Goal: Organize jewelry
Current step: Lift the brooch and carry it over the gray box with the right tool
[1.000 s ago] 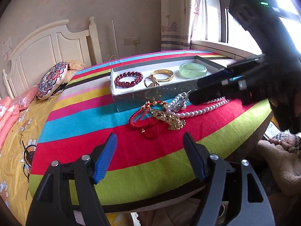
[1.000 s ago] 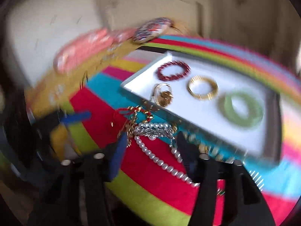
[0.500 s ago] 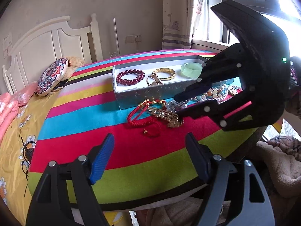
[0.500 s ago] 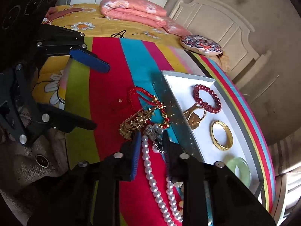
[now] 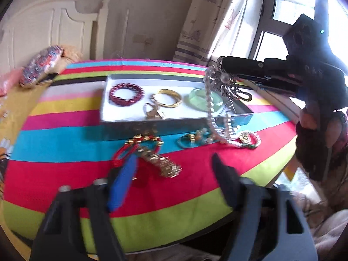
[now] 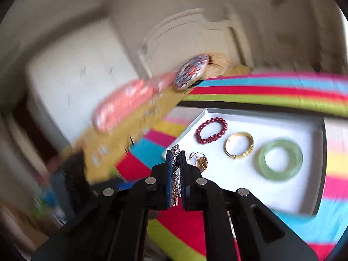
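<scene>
My right gripper (image 6: 176, 154) is shut on the silver pendant (image 6: 175, 175) of a pearl necklace (image 5: 209, 108) and holds it above the white jewelry box (image 5: 104, 100); it also shows in the left wrist view (image 5: 221, 65). The pearl strand hangs down, its tail resting on the striped cloth. The box holds a red bead bracelet (image 5: 126, 94), a gold bangle (image 5: 167, 98), a green jade bangle (image 6: 280, 159) and a gold ring piece (image 5: 152, 112). My left gripper (image 5: 171, 180) is open and empty, low over a red cord bracelet (image 5: 124, 152) and gold chain (image 5: 161, 163).
More loose jewelry (image 5: 248, 139) and a gold ring (image 5: 187, 140) lie on the striped cloth (image 5: 65, 174) in front of the box. A round patterned cushion (image 5: 41, 65) lies on the bed at the left. A window and curtain (image 5: 204, 21) stand behind.
My right gripper has closed on the silver pendant and lifted the pearl necklace off the cloth, up over the box. My left gripper has moved forward toward the red cord and gold chain.
</scene>
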A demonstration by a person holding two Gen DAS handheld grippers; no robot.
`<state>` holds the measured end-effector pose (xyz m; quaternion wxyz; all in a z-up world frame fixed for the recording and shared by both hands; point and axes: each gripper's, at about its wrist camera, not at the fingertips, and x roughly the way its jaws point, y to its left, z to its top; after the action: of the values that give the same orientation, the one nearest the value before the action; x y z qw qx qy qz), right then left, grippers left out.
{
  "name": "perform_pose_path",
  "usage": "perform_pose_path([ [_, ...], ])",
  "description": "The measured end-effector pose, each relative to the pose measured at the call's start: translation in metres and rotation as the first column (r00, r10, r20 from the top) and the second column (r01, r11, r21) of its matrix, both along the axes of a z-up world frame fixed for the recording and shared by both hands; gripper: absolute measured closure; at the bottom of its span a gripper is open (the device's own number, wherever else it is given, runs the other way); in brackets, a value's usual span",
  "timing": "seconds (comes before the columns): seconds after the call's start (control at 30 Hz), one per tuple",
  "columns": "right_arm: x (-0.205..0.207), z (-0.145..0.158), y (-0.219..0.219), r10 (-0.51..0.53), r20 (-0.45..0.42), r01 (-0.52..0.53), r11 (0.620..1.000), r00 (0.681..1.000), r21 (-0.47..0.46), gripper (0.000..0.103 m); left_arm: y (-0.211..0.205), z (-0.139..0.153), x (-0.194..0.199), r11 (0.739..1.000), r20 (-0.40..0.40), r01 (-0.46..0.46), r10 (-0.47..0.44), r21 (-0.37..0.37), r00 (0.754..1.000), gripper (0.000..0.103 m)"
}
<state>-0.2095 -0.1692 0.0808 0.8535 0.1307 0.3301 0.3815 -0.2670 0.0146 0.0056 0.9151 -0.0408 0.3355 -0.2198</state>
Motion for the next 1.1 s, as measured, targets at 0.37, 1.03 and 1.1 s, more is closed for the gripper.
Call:
perform_pose_path([
  [0.37,0.006,-0.039,-0.078,-0.206,-0.225,0.21,0.978,0.952,-0.007,0.096,-0.012,-0.011,0.017,0.989,-0.063,-0.063,0.072,0.135,0.995,0.055],
  [1.03,0.002,-0.095,-0.125,-0.097,-0.402,0.303,0.818,0.911,0.489,0.096,-0.008,-0.017,0.016,0.99,-0.036,-0.091,0.095,0.103,0.995,0.069],
  [1.1,0.002,-0.092,-0.127,-0.094,-0.396,0.296,0.822,0.913,0.487,0.096,-0.009,-0.017,0.015,0.99,-0.031,-0.094,0.098,0.101,0.995,0.071],
])
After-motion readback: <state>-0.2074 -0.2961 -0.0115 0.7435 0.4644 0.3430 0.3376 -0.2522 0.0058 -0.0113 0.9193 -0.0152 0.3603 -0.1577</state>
